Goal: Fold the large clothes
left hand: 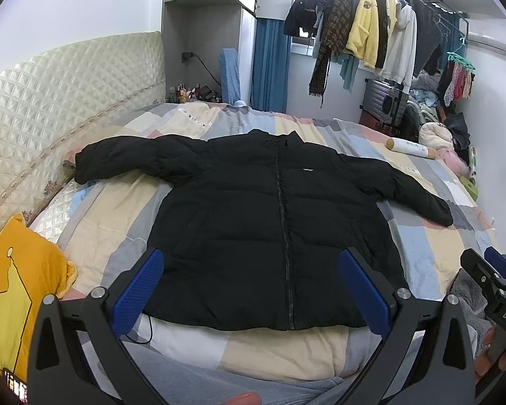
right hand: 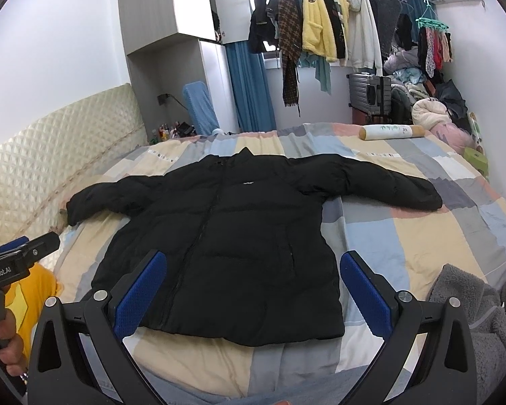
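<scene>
Black and puffy, the jacket [left hand: 253, 222] lies face up in the middle of the patchwork quilt [left hand: 431, 246], zipped to the collar, both sleeves spread out to the sides (a small white label shows on the chest). The left gripper [left hand: 253, 290] hovers over the hem with its blue pads [left hand: 136, 290] wide apart, holding nothing. The right gripper [right hand: 253, 290] hangs just beside it, jaws equally wide and empty. A yellow cushion [left hand: 13, 287] sits by the quilted headboard [left hand: 67, 77], and clothes [right hand: 320, 30] hang on a rack by the window.
</scene>
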Available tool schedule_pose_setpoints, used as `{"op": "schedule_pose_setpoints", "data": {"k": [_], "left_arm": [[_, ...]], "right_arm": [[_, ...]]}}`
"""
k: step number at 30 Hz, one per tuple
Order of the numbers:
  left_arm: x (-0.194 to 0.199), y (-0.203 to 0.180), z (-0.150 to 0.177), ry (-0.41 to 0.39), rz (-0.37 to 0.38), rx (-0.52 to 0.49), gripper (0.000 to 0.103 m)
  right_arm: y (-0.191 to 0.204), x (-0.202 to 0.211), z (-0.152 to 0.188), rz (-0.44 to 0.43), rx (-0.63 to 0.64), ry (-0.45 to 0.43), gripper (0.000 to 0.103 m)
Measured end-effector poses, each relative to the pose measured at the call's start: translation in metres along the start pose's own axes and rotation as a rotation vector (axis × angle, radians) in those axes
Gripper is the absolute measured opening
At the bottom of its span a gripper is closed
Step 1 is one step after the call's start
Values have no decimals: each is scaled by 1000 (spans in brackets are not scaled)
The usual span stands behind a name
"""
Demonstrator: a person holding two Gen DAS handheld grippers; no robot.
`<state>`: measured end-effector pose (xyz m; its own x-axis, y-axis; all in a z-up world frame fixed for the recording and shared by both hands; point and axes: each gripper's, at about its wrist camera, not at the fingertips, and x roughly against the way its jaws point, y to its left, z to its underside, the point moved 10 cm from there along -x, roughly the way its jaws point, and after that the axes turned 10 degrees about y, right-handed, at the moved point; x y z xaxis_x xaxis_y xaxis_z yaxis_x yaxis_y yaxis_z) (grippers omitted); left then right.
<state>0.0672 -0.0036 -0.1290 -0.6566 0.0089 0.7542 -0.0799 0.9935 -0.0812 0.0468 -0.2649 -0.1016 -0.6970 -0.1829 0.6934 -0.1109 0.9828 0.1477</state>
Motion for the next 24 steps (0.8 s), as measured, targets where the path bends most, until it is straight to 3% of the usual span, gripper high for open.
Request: {"op": "schedule_pose_setpoints", "data": {"k": [13,18,24], "left_arm": [[-4,-10,-12,-4,-5,-9,103],[-11,-16,-31,-6,20,-7,103],[-23,-29,-74,-62,64,-42,103]], "right_arm": [[-10,-7,-16,-5,-13,-2,103],[-19,-13,-33,-8,-9,-23,103],[-52,-31,-63,11,-42,-54,103]]}}
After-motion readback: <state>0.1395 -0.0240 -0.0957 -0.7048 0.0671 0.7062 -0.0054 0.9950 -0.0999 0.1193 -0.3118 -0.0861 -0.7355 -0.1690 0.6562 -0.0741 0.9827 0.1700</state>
